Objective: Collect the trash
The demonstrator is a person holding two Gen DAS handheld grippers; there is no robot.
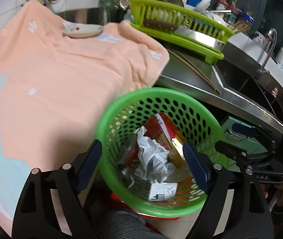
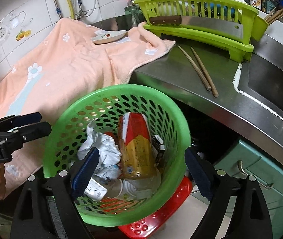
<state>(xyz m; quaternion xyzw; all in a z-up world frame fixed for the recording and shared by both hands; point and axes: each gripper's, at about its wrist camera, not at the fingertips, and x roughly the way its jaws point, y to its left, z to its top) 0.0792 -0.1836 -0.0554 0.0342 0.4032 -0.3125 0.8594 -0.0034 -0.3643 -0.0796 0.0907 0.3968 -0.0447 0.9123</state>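
A green perforated basket point(image 1: 109, 115) point(image 2: 121, 88) stands below the counter edge and holds trash: crumpled white paper point(image 1: 153, 155) point(image 2: 105, 149), a red and yellow carton point(image 1: 161, 127) point(image 2: 137, 139) and a small white labelled box point(image 1: 163, 191) point(image 2: 96, 191). My left gripper point(image 1: 142, 145) hangs over the basket's mouth, open, nothing between its blue pads. My right gripper point(image 2: 141, 150) is over the same basket, also open and empty. Each gripper shows in the other's view: the left one point(image 2: 45, 121) at the basket's left, the right one point(image 1: 225, 137) at its right.
A peach towel point(image 2: 71, 63) covers the left of the steel counter point(image 2: 171, 75), with a small dish point(image 2: 109, 36) on it. A lime dish rack point(image 2: 201, 33) holds a cleaver. Two chopsticks point(image 2: 199, 69) lie near the sink point(image 2: 270, 83). A red stool point(image 2: 161, 215) sits under the basket.
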